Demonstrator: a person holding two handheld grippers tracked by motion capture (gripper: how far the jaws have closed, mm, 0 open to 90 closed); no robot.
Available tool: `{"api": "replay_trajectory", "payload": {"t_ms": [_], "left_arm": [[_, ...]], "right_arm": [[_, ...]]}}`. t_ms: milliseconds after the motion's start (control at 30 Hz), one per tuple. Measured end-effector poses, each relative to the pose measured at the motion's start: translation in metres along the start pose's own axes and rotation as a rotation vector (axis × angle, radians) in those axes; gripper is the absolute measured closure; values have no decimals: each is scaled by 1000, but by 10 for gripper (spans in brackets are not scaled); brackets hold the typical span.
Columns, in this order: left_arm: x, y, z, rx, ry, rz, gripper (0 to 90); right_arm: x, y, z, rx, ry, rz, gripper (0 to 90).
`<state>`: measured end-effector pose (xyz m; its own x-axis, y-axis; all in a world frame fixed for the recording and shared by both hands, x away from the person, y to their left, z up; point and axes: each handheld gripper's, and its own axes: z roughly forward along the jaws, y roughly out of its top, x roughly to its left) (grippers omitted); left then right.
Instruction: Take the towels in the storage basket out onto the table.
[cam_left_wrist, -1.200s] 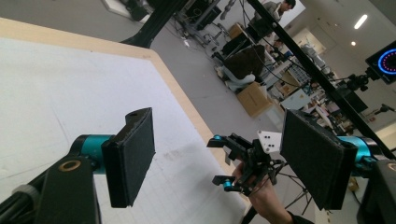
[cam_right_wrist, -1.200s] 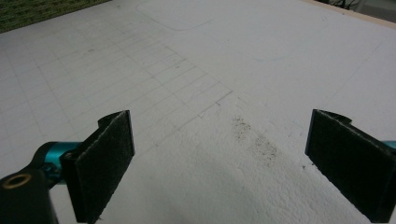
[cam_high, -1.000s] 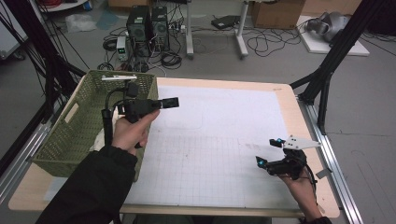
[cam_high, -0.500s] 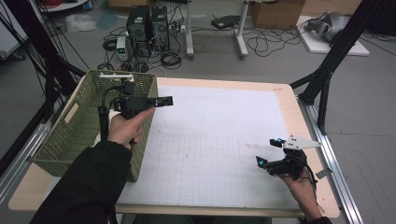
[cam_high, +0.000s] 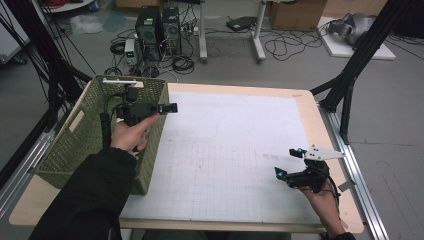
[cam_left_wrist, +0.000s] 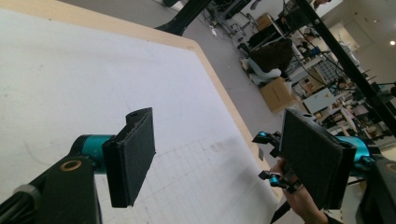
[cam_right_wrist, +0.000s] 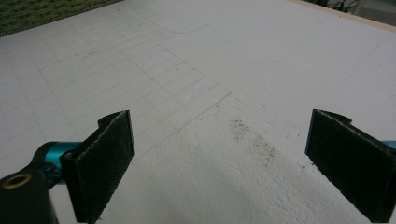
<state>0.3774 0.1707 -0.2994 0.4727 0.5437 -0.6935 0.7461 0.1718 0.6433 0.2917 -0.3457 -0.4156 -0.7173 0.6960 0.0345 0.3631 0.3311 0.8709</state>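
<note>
Green basket beside left tool from above; both tools gape empty.

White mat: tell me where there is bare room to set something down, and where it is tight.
The white mat lies bare from the green basket across to the right gripper, and up to the far wooden edge. It is tight at the basket's rim, where the left gripper hangs, and at the near right corner.
</note>
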Motion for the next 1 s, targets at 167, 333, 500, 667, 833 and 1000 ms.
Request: {"api": "replay_trajectory", "payload": {"t_ms": [167, 333, 500, 667, 833, 1000], "left_arm": [[9, 0, -6, -7, 31, 7, 274], [19, 0, -12, 12, 85, 20, 274], [24, 1, -18, 18, 110, 39, 280], [33, 2, -28, 28, 165, 54, 283], [45, 6, -43, 23, 241, 72, 302], [57, 10, -53, 40, 382, 126, 355]], "right_arm": [[0, 0, 0, 1, -1, 2, 71], [0, 0, 0, -3, 1, -4, 71], [0, 0, 0, -4, 2, -2, 71], [0, 0, -1, -6, 1, 0, 71], [0, 0, 0, -5, 1, -3, 71], [0, 0, 0, -5, -1, -1, 71]]}}
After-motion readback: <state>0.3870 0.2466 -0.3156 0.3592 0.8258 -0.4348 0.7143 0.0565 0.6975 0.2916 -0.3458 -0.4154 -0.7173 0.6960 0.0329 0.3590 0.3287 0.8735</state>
